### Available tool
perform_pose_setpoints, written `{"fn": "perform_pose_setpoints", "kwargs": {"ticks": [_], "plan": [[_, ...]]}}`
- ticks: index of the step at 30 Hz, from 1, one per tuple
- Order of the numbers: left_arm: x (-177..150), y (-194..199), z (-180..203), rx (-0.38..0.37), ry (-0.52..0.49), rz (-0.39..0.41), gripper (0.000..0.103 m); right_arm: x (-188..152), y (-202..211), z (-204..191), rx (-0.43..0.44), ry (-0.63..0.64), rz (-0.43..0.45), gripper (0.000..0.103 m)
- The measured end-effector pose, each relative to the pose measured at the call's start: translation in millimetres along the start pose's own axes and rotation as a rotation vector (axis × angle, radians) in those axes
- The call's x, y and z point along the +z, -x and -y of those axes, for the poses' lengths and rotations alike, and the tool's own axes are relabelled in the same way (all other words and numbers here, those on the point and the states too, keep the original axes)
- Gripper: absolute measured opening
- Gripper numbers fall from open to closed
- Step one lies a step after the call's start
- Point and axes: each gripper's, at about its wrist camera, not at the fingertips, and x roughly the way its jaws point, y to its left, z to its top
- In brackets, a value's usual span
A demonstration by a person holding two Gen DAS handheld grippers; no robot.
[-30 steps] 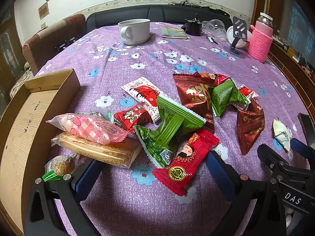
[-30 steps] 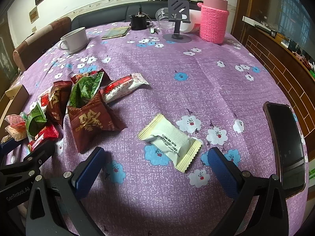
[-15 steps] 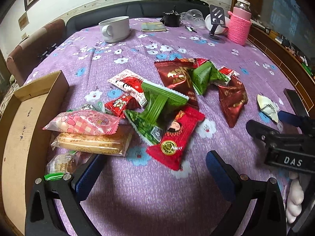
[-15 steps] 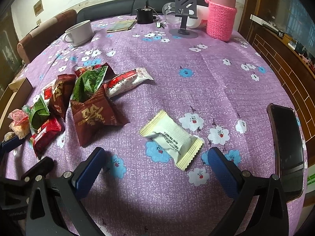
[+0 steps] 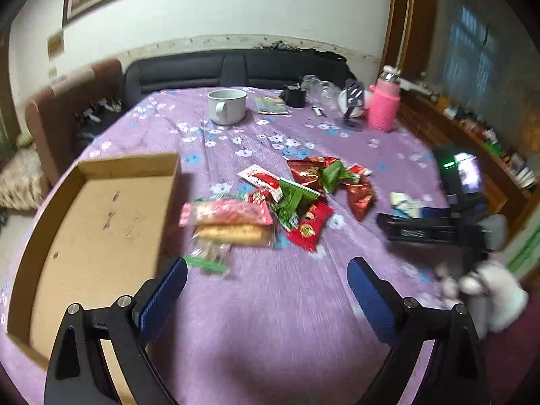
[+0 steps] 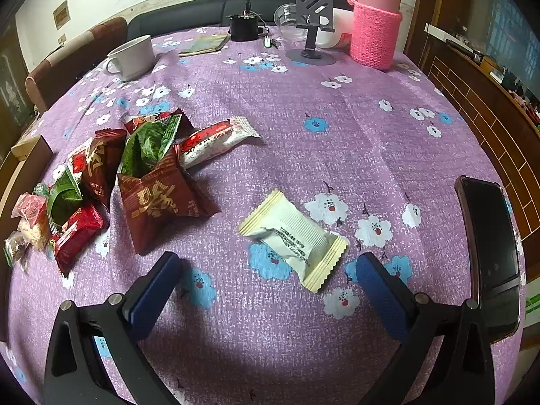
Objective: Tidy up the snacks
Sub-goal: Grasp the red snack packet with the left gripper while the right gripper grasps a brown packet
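Observation:
A pile of snack packets (image 5: 287, 195) in red, green and pink wrappers lies mid-table; it also shows at the left of the right wrist view (image 6: 141, 168). An open cardboard box (image 5: 98, 222) sits left of the pile. A cream-white packet (image 6: 293, 236) lies alone just ahead of my right gripper (image 6: 266, 283), which is open and empty. My left gripper (image 5: 266, 290) is open and empty, raised well back from the pile. The right gripper's body (image 5: 435, 226) shows at the right of the left wrist view.
A white mug (image 5: 226, 106), a pink-sleeved bottle (image 6: 375, 30), a phone stand (image 6: 312, 27), a black pot (image 6: 243, 27) and a booklet (image 6: 204, 44) stand at the far side. A dark phone (image 6: 489, 253) lies near the table's right edge.
My left gripper has pulled back and risen, so the pile looks farther off and the whole box shows. The right gripper has barely moved.

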Motion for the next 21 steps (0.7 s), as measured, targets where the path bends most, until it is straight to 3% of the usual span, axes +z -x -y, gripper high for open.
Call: {"fn": "perform_pose_setpoints", "kwargs": {"ticks": [3,5,10,13,16,21], "plan": [[6,41,-25,-0.089,0.027,0.041,0.097,4,2,3,-0.014,-0.024,-0.087,0.101],[16,74,-40,-0.067,0.036,0.119,0.097,5,15,5,0.007,-0.039,-0.075,0.091],[64,127,-67,0.014,0.027,0.263,0.097,21,62,-1,0.104,-0.05,0.034,0.091],[96,136,-78,-0.002,0.042,0.295,0.097,29,59,-5,0.181,-0.116,0.025,0.091],[104,117,-79,-0.012,0.042,0.263,0.097,29,44,-12,0.166,-0.163,0.046,0.088],[79,43,-76,-0.081,0.095,0.057,0.097,26,21,-13,0.237,-0.258,0.03,0.083]]}}
